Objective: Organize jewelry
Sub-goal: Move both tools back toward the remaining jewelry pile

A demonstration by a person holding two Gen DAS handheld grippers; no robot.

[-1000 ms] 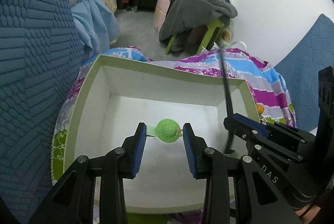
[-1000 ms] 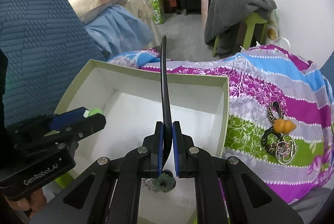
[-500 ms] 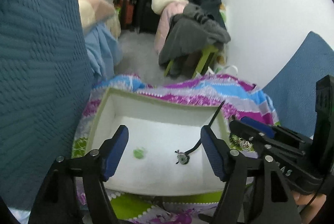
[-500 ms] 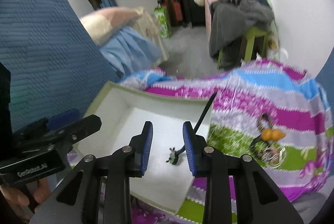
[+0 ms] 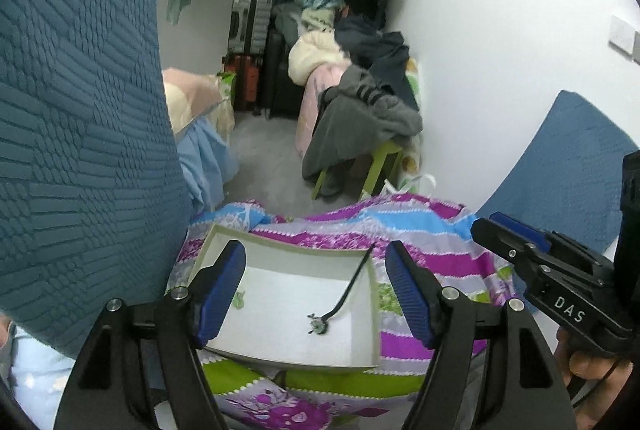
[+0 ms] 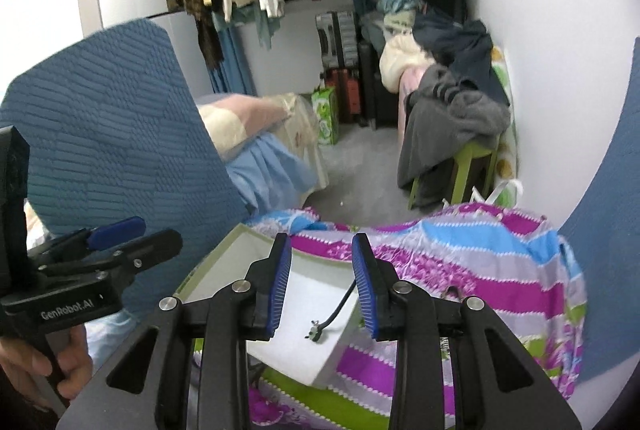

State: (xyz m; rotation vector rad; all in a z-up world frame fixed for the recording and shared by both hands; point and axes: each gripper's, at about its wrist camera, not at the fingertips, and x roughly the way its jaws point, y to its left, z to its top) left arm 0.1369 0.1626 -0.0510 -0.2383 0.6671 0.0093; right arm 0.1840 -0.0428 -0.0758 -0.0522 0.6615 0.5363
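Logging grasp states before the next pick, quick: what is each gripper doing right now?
Left gripper: open wide, holding nothing.
Right gripper: open, holding nothing; the black cord piece lies in the white box.

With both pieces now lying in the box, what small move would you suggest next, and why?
Probably swing the right hand-held gripper, open and empty, toward the jewelry left on the striped cloth; the box already holds the black cord piece and green piece.

Your left wrist view: high, angled down past its fingers | right wrist view: same angle | shared: white box, bedspread
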